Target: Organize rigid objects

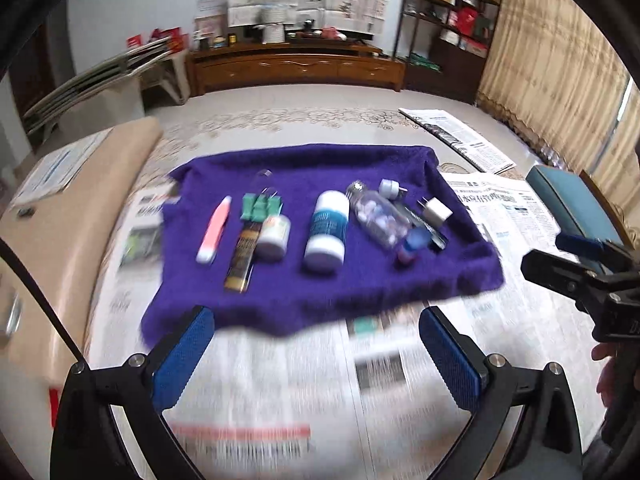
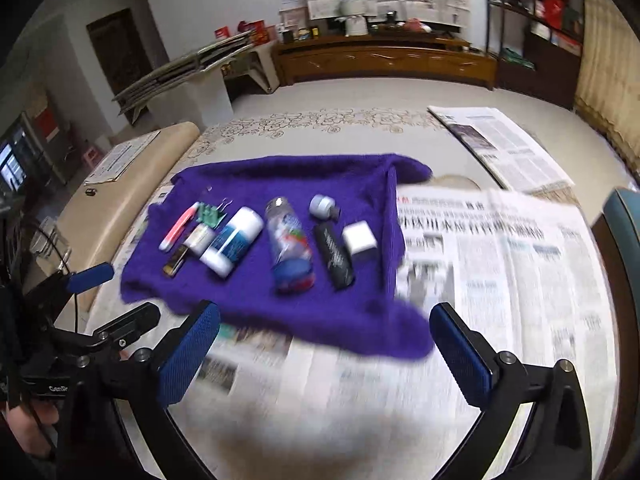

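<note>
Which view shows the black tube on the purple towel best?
The right wrist view: the black tube lies unobstructed beside the white plug block. In the left wrist view it is mostly hidden behind the clear plastic bottle.

Bottles (image 1: pixel 325 232), charger (image 1: pixel 437 211) and pen (image 1: pixel 214 229) in a row on towel (image 1: pixel 280 292) over newspaper (image 1: pixel 400 420).
</note>
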A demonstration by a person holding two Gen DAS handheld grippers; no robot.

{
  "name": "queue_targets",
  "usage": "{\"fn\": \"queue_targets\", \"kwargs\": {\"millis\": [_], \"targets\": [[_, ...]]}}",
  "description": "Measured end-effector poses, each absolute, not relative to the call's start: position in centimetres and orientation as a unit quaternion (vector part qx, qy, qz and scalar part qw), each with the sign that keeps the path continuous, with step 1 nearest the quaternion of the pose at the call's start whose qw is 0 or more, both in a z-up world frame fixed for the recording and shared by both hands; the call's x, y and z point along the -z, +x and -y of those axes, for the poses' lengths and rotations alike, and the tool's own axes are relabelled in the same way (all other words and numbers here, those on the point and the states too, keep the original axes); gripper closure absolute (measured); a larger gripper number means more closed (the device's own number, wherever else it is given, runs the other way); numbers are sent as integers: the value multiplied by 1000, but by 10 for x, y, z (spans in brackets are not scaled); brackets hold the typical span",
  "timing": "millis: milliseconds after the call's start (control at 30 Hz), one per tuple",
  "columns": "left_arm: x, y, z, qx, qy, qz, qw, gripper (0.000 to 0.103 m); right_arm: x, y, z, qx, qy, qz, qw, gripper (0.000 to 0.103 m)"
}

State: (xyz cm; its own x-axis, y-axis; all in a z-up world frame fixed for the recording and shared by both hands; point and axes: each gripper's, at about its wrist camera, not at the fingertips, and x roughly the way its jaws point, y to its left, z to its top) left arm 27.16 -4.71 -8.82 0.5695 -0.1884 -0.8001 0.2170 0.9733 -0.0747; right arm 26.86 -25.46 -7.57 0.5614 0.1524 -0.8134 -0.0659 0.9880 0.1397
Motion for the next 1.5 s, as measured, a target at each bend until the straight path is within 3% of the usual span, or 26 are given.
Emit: {"fn": "queue_targets", "kwargs": {"millis": [333, 667, 1500], "targets": [[45, 140, 31, 79, 3, -428, 900, 0, 35, 142, 239, -21, 37, -458, 888, 0], [30, 62, 8, 51, -13, -421, 905, 0, 12, 46, 228, 12, 28, -434, 900, 0], [33, 14, 1, 44, -14, -423, 905, 0, 9, -15, 210, 8, 29, -423, 905, 0]]}}
